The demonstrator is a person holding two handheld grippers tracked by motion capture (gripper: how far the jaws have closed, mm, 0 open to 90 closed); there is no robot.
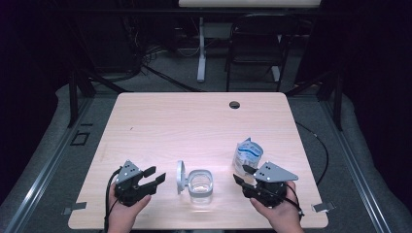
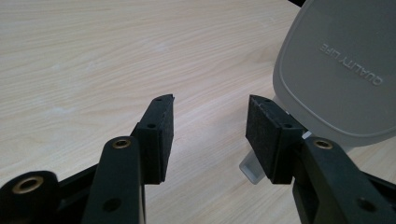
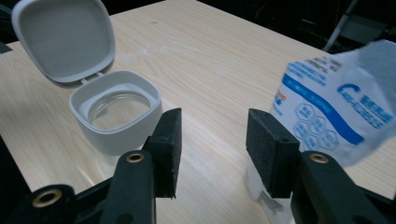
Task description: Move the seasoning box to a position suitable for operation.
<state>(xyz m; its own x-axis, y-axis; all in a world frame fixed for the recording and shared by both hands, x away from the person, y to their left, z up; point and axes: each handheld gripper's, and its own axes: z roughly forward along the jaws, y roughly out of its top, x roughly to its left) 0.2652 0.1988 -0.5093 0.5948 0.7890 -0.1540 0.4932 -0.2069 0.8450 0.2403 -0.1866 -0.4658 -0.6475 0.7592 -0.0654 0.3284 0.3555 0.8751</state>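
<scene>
Open container and pouch between two idle grippers

The white hinged container (image 1: 200, 186) sits open near the table (image 1: 194, 126) front edge; the blue-and-white pouch (image 1: 247, 154) stands just beside the right gripper (image 1: 241, 174). Left gripper (image 1: 154, 175) and right gripper both hold their jaws apart, gripping nothing.

Colours for you: table (image 1: 194, 121) is pale wood with fine grain running across it, plus one dark round hole (image 1: 234, 104) near the far edge. Container (image 3: 116, 114) is white-grey plastic with a clear glassy inside; its hinged lid (image 3: 65, 37) is the same grey, with raised same-colour lettering on the outer face. Pouch (image 3: 345, 112) is white with a blue band, blue print and a hexagon pattern. Left gripper (image 1: 150, 177) and right gripper (image 1: 245, 174) are black, brass-coloured pivots, each with a grey plate on top. Surroundings are dark, floor grey.
</scene>
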